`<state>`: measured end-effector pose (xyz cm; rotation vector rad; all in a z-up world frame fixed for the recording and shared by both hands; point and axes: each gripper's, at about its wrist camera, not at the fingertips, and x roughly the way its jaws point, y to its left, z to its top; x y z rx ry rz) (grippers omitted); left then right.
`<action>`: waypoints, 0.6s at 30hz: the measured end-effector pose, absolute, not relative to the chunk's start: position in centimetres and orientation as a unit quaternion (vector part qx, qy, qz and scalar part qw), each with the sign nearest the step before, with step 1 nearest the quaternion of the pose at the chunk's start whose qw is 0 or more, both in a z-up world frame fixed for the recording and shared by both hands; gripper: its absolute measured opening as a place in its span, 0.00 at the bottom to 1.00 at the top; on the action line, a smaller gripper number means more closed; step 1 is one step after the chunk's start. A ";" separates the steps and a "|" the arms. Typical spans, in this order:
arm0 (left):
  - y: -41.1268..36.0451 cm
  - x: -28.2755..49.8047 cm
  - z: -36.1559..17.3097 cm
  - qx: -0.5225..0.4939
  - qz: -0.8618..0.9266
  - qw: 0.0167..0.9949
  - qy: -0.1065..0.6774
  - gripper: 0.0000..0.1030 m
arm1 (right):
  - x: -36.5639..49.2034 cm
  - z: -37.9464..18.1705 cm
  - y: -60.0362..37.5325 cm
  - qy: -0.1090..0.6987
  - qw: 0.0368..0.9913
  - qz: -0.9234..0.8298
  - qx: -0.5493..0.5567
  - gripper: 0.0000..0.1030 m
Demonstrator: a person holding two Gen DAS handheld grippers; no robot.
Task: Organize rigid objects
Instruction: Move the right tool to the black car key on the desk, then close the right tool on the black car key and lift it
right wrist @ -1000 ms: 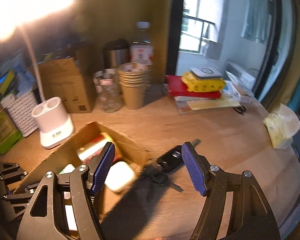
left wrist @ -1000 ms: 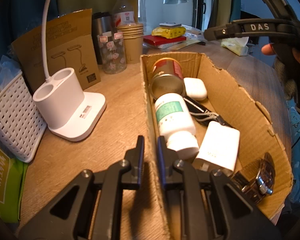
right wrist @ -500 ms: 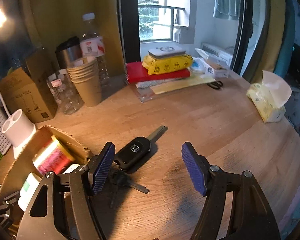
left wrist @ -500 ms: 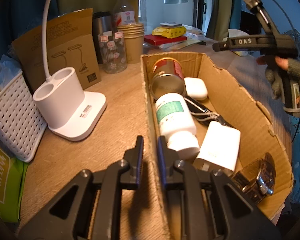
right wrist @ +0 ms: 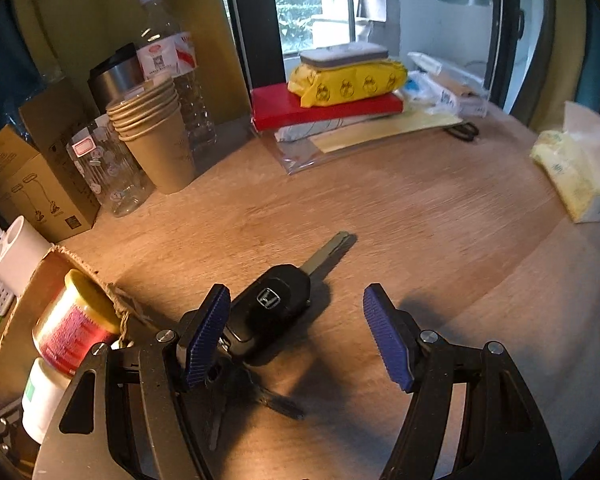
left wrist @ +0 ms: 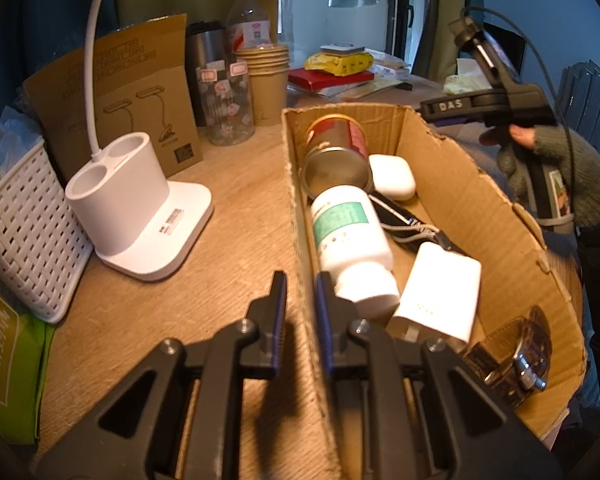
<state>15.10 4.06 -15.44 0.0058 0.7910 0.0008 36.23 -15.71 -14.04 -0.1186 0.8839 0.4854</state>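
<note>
My left gripper (left wrist: pixel 300 294) is shut on the near left wall of an open cardboard box (left wrist: pixel 464 196). The box holds a red can (left wrist: pixel 338 148), a white pill bottle (left wrist: pixel 352 240), a white earbud case (left wrist: pixel 392 176), a white charger (left wrist: pixel 440 292), a watch (left wrist: pixel 516 352) and a dark strap. My right gripper (right wrist: pixel 296 334) is open, low over the wooden table, with a black car key (right wrist: pixel 276 304) and its key bunch lying just inside the left finger. In the left wrist view the right gripper (left wrist: pixel 492 104) hangs beyond the box's right wall.
A white lamp base (left wrist: pixel 140 204), a white basket (left wrist: pixel 24 228), a brown carton, paper cups (right wrist: pixel 156 136), a glass jar, a water bottle and a steel mug stand at the back left. A red book stack (right wrist: pixel 328 108), scissors and a tissue pack (right wrist: pixel 576 176) lie farther back and right.
My right gripper has swung right and down from over the box to the car key, which now lies between its open fingers. My left gripper has stayed shut on the box wall.
</note>
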 end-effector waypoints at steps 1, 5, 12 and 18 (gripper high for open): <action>4.1 15.1 -15.4 0.003 0.000 0.923 0.386 0.16 | 36.5 -14.2 -15.6 0.427 0.871 0.238 -0.051 0.70; 4.0 15.1 -15.6 0.003 -0.001 0.922 0.388 0.16 | 37.4 -14.6 -15.3 0.441 0.860 0.253 -0.040 0.70; 4.0 15.1 -15.6 0.002 -0.001 0.921 0.388 0.16 | 38.4 -15.6 -15.8 0.467 0.843 0.265 -0.012 0.66; 4.0 15.0 -15.6 0.001 -0.001 0.921 0.389 0.16 | 38.1 -15.3 -15.9 0.456 0.856 0.241 -0.046 0.65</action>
